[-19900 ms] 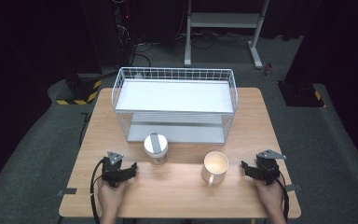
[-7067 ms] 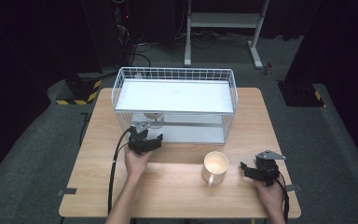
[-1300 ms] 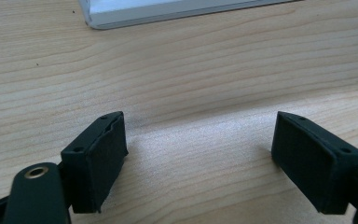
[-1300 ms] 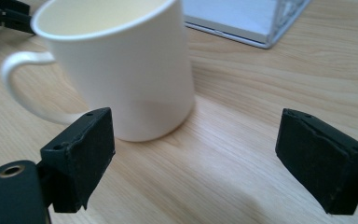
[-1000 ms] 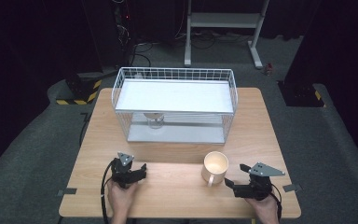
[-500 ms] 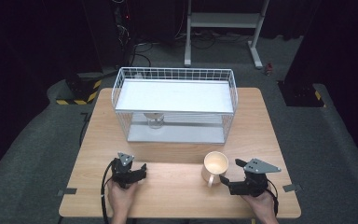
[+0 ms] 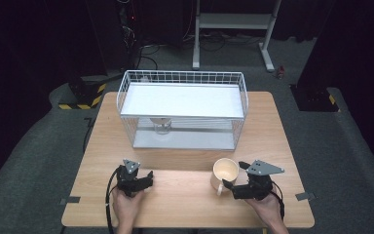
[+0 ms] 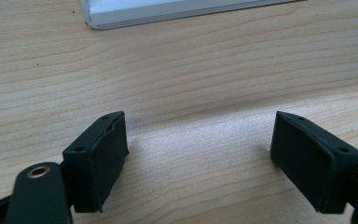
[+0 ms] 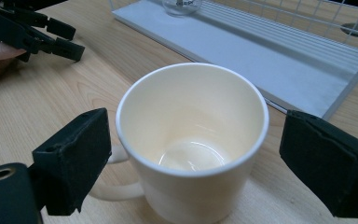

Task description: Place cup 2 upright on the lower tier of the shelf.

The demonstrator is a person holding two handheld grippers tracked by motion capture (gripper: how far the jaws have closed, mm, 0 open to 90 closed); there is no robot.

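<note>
The right tool (image 9: 193, 158) has neared the mug (image 9: 193, 140) (upright), jaws wide around it, not gripping.

Two hands are reaching in from the near edge, each gripping a black two-jaw gripper with a cable trailing back toward the wrist. The left gripper (image 7: 148, 176) is resting low, pointing right and slightly away, with its jaws standing apart and nothing between them. The left hand (image 7: 126, 202) is wrapping its body from behind. The right gripper (image 7: 230, 184) is pointing left, carrying a grey three-cornered plate on top, its jaws spread wide. The right hand (image 7: 269, 208) is holding it from behind.
</note>
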